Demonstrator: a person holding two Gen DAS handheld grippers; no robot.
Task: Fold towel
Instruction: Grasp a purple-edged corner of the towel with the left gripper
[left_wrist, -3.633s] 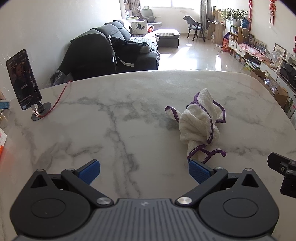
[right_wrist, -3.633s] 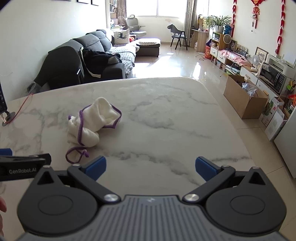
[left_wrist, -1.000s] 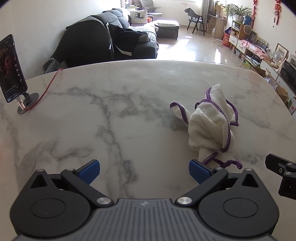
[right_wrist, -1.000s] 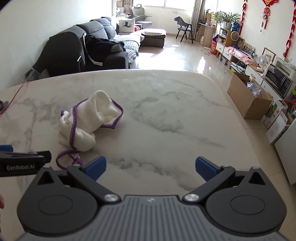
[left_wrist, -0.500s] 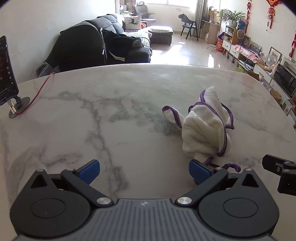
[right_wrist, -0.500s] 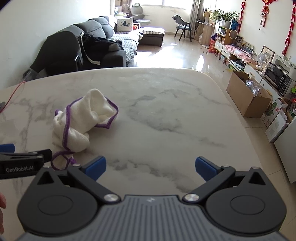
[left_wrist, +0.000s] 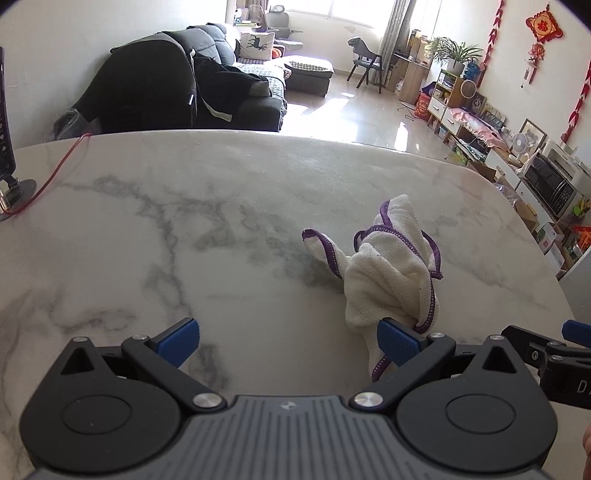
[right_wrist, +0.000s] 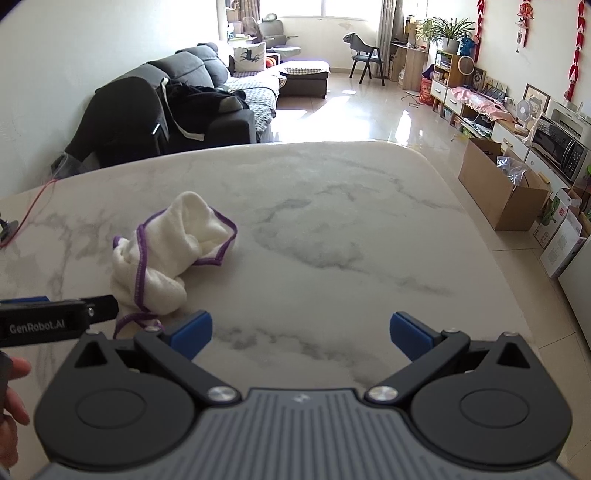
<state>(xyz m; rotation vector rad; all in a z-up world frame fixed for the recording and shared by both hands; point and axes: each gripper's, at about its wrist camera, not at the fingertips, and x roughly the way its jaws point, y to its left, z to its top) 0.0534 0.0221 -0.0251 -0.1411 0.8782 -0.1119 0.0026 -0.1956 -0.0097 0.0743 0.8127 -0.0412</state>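
On the marble surface (left_wrist: 155, 229) lies the crumpled towel (left_wrist: 391, 280), white with purple trim. Only the left view shows the phone stand (left_wrist: 14, 184); only the right shows a cardboard box (right_wrist: 498, 192). Both claws gape wide: left claw (left_wrist: 288, 338) with the towel's near end at its right finger, right claw (right_wrist: 299, 330) with the towel ahead-left. The towel looms nearer than a moment ago.
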